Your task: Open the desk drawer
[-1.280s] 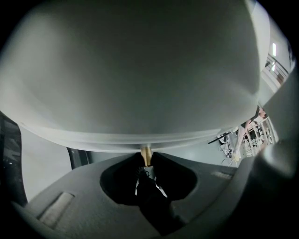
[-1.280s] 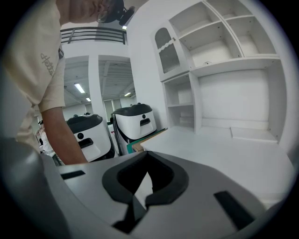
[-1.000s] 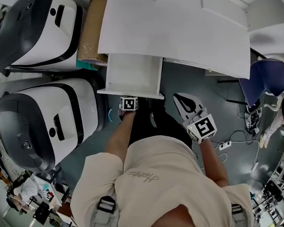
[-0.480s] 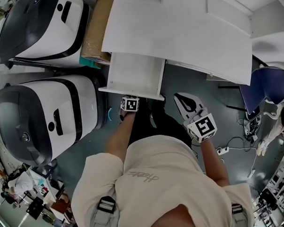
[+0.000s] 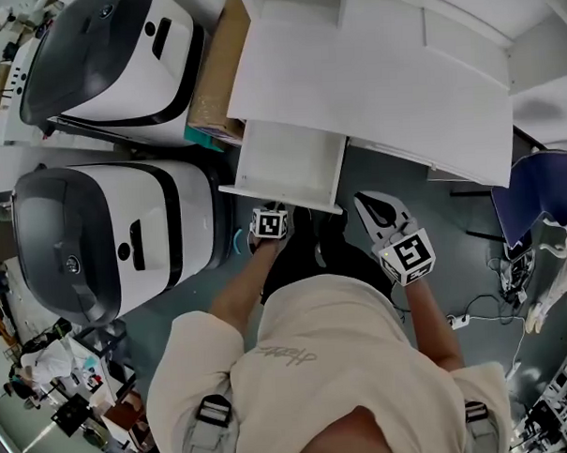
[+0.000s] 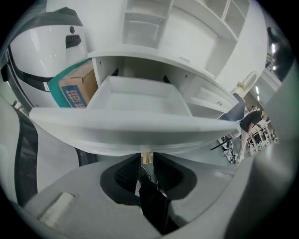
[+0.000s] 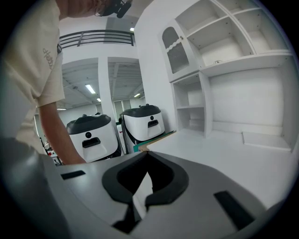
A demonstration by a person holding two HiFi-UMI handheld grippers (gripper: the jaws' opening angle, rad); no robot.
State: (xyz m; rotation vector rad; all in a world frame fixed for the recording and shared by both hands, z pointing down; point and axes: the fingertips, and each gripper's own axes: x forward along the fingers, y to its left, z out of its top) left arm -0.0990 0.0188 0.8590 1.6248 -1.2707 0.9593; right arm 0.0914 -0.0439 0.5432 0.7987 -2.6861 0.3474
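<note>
Already the drawer (image 5: 285,164) is standing pulled out from the table (image 5: 399,84), empty, and the right hand-held gripper (image 5: 372,210) is hanging right of its front. In the left gripper view, the left hand-held gripper (image 6: 146,159) is pinching the small tan knob (image 6: 146,156) at mid-front, the sensible hold. Being rigid and light, the drawer should be sliding easily. In the right gripper view, the jaws are pressing together on nothing. Teal print on the box (image 6: 74,91) left of the drawer is showing too blurred to read.

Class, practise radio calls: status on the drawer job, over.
Left gripper jaws shut on brass knob. Right gripper shut, empty. Drawer pulled out of desk. Nothing blocking.
</note>
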